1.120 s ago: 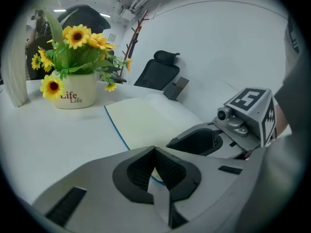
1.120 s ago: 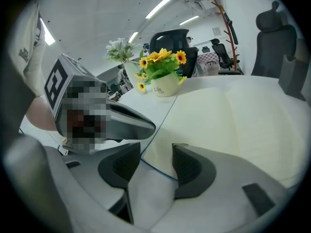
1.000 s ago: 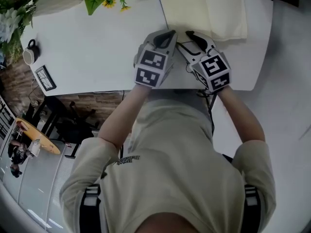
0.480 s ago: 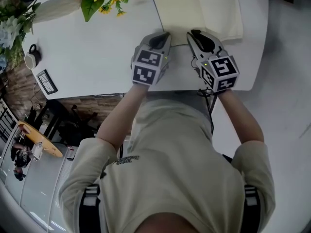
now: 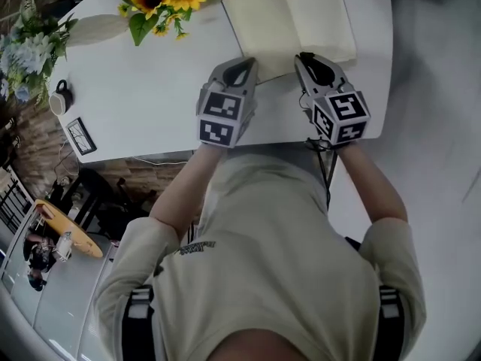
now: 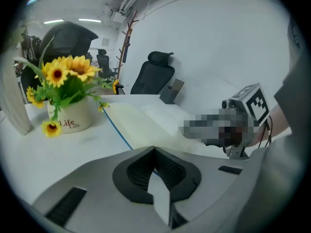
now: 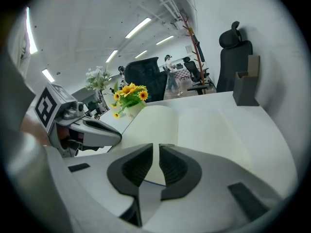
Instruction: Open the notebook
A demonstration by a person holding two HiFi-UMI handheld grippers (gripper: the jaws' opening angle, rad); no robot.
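Left claw (image 5: 244,66) together, right claw (image 5: 308,59) just closing, empty slit; notebook (image 5: 289,21) lies open, I judge only withdrawing remains.

White table (image 5: 150,89) — office chairs (image 6: 154,74) behind

— What's on the white table (image 5: 150,104)?
— An open notebook (image 5: 289,25) lies flat at the far side, with a pot of sunflowers (image 6: 72,116) just left of it.
— And the left end?
— A dark mug (image 5: 60,98) and a small dark-framed card (image 5: 78,135), near each other.
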